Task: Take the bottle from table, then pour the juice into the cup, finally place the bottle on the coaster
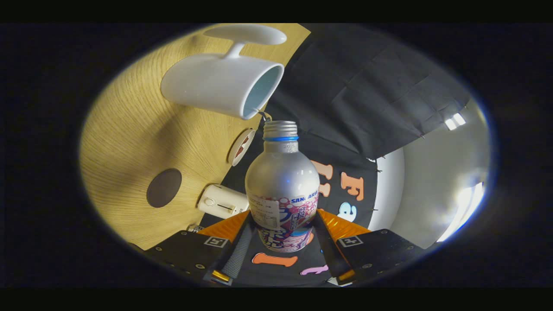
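The hand-held gripper [283, 242] was seen clamped on the lower body of a silver juice bottle [281, 181], one finger pressed to each side. The bottle's open threaded neck was held close beside the rim of a white cup [218, 84], the view being rolled over sideways. Beyond, on the wooden bench [129, 129], a dark round coaster [163, 188] and a small white box [222, 201] were seen.

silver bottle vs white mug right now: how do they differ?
The silver aluminium bottle is clamped between the gripper fingers; the white ceramic mug stands free on the wooden table. The bottle has a narrow threaded neck with a blue ring, the mug a wide open mouth. The bottle carries a printed label; the mug is plain. The bottle's neck sits close to the mug's rim.
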The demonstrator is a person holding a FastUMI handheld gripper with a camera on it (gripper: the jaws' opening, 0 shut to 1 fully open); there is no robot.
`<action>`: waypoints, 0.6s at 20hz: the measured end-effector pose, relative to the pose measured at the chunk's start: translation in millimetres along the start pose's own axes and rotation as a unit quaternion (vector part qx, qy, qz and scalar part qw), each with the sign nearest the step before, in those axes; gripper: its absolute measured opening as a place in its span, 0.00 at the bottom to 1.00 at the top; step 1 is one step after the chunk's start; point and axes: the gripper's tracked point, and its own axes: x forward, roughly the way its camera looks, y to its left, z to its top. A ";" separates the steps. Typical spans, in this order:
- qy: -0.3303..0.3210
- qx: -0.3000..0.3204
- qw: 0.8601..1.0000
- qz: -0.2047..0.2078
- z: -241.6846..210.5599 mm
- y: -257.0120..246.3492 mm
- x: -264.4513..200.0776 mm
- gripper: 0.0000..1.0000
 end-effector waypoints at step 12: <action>-0.017 -0.034 0.999 -0.023 4.6 -9.0 1.6 0.77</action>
